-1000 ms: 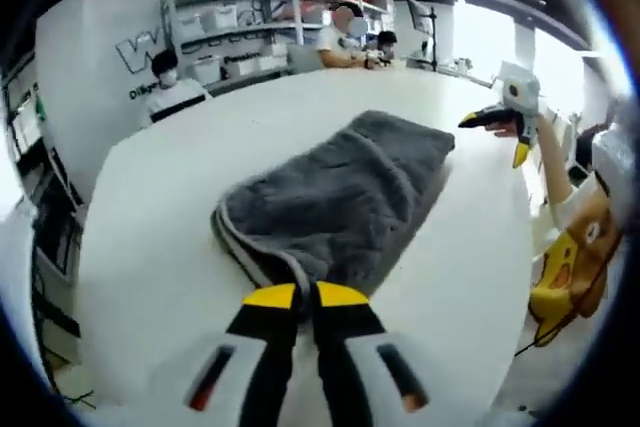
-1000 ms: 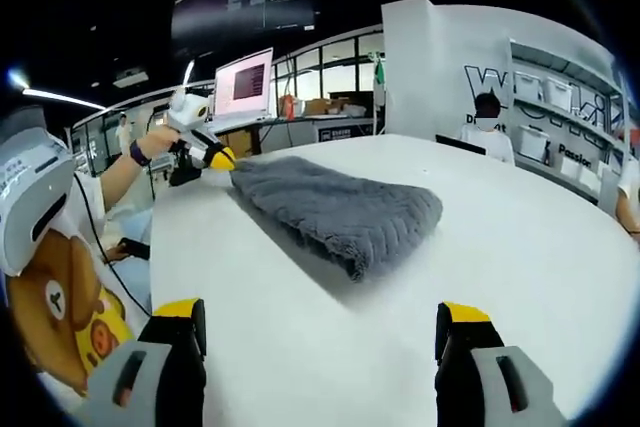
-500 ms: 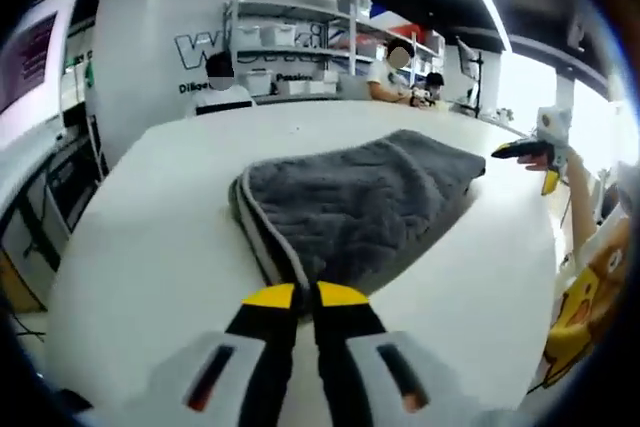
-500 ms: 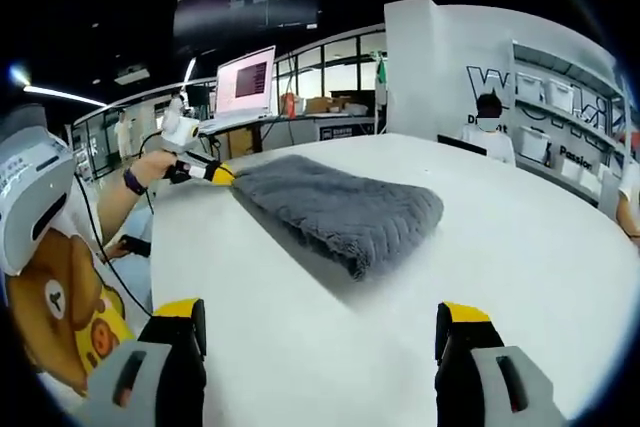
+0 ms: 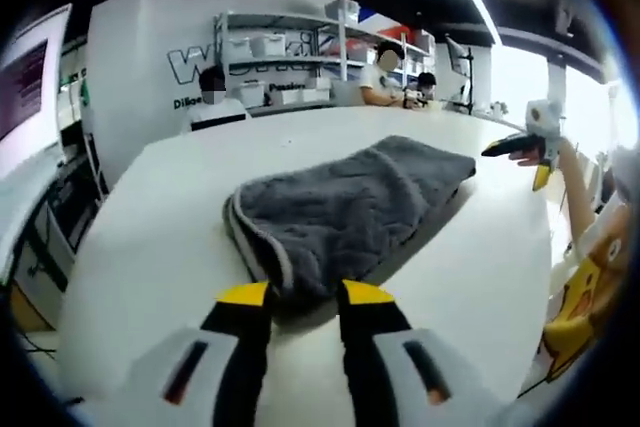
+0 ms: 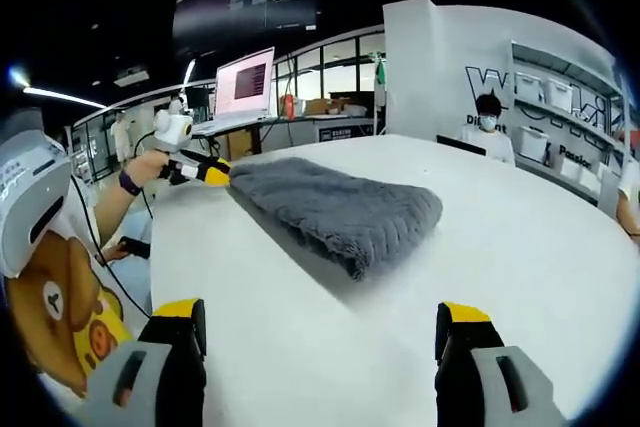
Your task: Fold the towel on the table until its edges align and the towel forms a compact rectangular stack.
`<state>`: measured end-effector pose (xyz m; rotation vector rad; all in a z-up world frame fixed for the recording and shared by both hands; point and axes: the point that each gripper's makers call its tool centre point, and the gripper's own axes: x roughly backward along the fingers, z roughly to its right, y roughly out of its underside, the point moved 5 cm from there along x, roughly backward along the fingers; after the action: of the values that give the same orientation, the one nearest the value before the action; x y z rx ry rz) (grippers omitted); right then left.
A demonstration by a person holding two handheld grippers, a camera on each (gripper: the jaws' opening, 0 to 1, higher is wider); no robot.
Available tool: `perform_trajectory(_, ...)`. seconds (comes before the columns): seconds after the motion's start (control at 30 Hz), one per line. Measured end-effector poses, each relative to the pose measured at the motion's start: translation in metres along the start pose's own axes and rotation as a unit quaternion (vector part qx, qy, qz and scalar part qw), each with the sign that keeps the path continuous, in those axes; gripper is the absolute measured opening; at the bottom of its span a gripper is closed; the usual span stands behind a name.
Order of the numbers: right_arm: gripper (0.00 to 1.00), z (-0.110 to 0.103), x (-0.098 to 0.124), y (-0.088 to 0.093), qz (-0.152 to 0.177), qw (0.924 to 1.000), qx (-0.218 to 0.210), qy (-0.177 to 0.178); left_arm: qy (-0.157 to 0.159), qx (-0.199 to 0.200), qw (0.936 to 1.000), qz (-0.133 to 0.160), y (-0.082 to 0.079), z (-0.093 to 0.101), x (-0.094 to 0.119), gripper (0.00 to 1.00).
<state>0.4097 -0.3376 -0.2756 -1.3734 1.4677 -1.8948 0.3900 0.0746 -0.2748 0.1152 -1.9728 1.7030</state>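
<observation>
A grey towel [image 5: 345, 207] lies folded into a long thick pad on the white table [image 5: 150, 207]. My left gripper [image 5: 305, 296] is open, its yellow tips either side of the towel's near corner with a gap around it. In the right gripper view the same towel [image 6: 340, 209] rests ahead, and the left gripper [image 6: 222, 173] sits at its far left end in a person's hand. My right gripper [image 6: 322, 319] is wide open over bare table [image 6: 520, 247], well short of the towel. It also appears, held up off the towel's far right end, as the right gripper [image 5: 514, 167].
People sit at the table's far side [image 5: 212, 97] in front of shelves of white bins [image 5: 270, 47]. A laptop [image 6: 243, 87] stands on a desk beyond the table. The person's bear-print shirt [image 6: 55, 297] is at the table's left edge.
My left gripper's jaws have parted and let go of the towel's near edge. The right gripper stays open and still.
</observation>
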Motion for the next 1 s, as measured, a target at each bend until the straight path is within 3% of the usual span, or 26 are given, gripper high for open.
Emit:
perform_trajectory(0.17, 1.00, 0.002, 0.003, 0.002, 0.001, 1.0000, -0.002, 0.005, 0.014, -0.015, 0.9997, 0.014, -0.014, 0.009, 0.013, 0.45)
perform_trajectory(0.3, 1.00, 0.005, 0.007, 0.004, 0.002, 0.9999, -0.006, 0.010, 0.045, -0.021, 0.9986, 0.015, -0.020, 0.023, 0.024, 0.52)
perform_trajectory(0.57, 1.00, 0.008, 0.009, 0.008, 0.006, 0.9998, -0.013, 0.014, 0.065, -0.050, 0.9966, -0.002, -0.019, 0.041, 0.039, 0.66)
perform_trajectory(1.0, 1.00, 0.004, 0.013, 0.013, 0.016, 0.9996, -0.023, 0.001, 0.095, -0.042, 0.9943, -0.024, -0.007, 0.057, 0.053, 0.91)
